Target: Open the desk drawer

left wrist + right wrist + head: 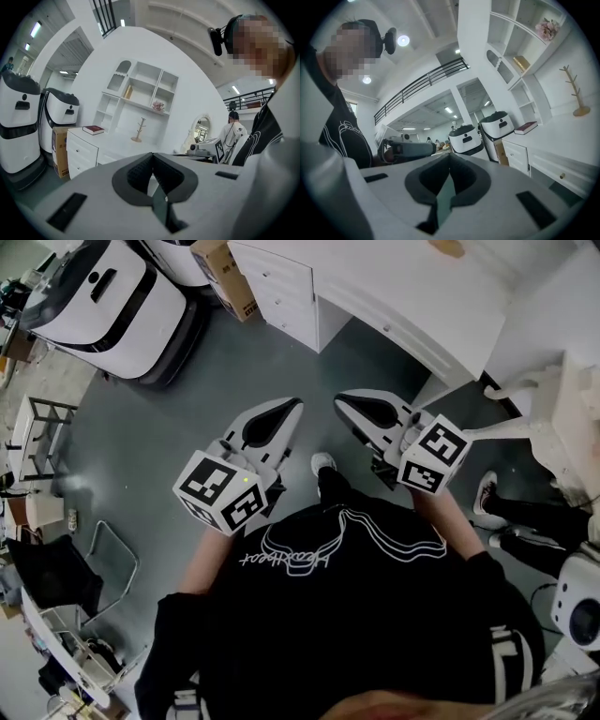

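Note:
In the head view the white desk (403,296) stands at the top, with a stack of drawers (281,287) at its left end. Both grippers hover over the grey floor in front of me, short of the desk. My left gripper (284,412) is shut and holds nothing; in the left gripper view its tips (152,157) meet, with the drawer stack (82,152) beyond at the left. My right gripper (349,402) is also shut and empty. Past its joined tips (450,159) a desk drawer front with a small knob (562,176) shows at the right.
Two white machines (103,301) and a cardboard box (230,277) stand left of the desk. A red book (93,130) and a wooden stand (137,131) sit on the desk. Another person's legs (525,521) are at the right, and a metal chair frame (108,559) at the left.

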Demonstrator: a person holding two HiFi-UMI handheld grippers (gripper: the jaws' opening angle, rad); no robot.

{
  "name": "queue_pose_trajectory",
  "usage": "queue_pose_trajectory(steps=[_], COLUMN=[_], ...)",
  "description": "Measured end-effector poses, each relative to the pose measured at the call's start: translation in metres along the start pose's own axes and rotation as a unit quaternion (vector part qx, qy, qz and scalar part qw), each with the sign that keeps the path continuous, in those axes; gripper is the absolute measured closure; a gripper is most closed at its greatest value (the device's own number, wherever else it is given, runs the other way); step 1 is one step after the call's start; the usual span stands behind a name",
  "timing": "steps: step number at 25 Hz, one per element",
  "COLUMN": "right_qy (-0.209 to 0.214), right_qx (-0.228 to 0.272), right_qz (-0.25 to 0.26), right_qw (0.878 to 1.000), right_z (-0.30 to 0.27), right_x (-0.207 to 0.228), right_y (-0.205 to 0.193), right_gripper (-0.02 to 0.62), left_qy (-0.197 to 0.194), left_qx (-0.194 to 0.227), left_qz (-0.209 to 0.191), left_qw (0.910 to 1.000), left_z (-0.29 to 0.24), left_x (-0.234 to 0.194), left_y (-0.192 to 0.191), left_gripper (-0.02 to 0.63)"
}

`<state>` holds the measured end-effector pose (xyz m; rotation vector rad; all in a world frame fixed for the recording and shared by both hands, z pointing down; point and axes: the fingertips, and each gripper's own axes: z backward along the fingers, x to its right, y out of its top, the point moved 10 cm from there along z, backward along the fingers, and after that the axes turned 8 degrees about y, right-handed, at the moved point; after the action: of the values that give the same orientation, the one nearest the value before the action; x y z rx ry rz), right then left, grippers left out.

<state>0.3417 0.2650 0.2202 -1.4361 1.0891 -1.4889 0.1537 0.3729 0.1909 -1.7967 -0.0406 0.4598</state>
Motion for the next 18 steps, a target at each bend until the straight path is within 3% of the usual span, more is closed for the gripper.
queue_pose_trajectory(steps=[8, 18], right_qy=[0.013, 0.02], right_qx=[-0.018, -0.022], right_qz=[-0.037, -0.028], right_qw=[0.999, 0.999], right_z=[-0.031, -0.063], right_x=[0.106, 0.163], right_y=[0.007, 0.035], right_gripper=[0.59, 0.591], left_qy=[-0.004, 0.017], left_qx=[-0.016, -0.017], left_qz=[0.032, 0.011], left_qw=[0.9993, 0.9996], left_z=[-0.098, -0.133], left_x=[-0.065, -0.105], left_y=[0.017, 0.036], left_gripper=[0.604, 0.604])
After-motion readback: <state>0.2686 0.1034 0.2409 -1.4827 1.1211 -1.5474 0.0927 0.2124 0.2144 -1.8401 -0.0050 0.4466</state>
